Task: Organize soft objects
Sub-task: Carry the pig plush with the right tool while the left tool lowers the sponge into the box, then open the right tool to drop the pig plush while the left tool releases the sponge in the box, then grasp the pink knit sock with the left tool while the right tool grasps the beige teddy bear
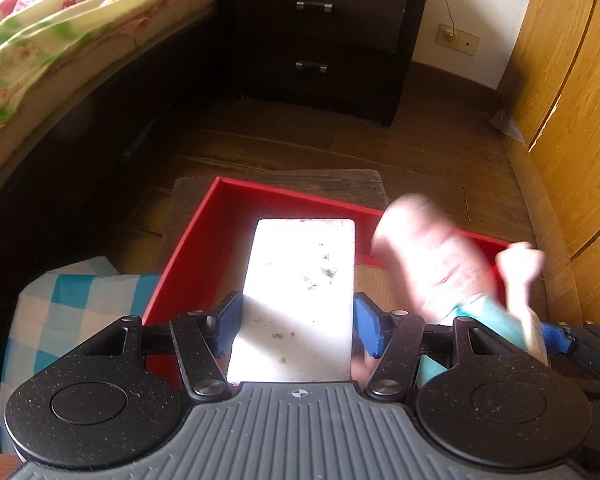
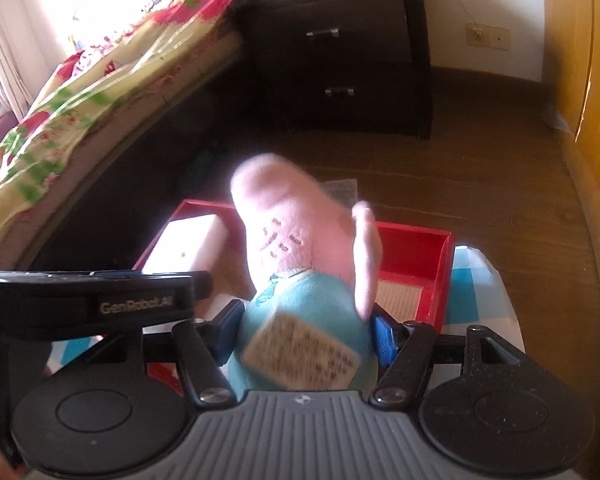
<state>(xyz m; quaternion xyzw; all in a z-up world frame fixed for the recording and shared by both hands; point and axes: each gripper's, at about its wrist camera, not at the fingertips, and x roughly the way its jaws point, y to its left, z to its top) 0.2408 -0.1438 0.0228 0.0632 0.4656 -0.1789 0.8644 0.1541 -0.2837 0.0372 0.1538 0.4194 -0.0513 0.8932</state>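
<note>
My left gripper [image 1: 298, 324] is shut on a white foam block [image 1: 300, 280], its blue pads against the block's two long sides. The block hangs tilted over the left part of an open red box [image 1: 188, 248]. In the right wrist view the block [image 2: 188, 248] shows low inside the red box [image 2: 444, 276]. My right gripper [image 2: 306, 336] is shut on a pink plush toy [image 2: 300, 240] in a teal garment with a paper tag, held above the box's right half. The same plush toy [image 1: 432, 264] is blurred at the right of the left wrist view.
The box rests on a blue-and-white checked cloth [image 1: 60, 300] over a dark wooden stool [image 1: 332, 184]. A bed with a floral quilt [image 1: 40, 40] runs along the left. A dark two-drawer nightstand [image 1: 316, 40] stands behind, and a wooden wardrobe [image 1: 572, 100] lines the right.
</note>
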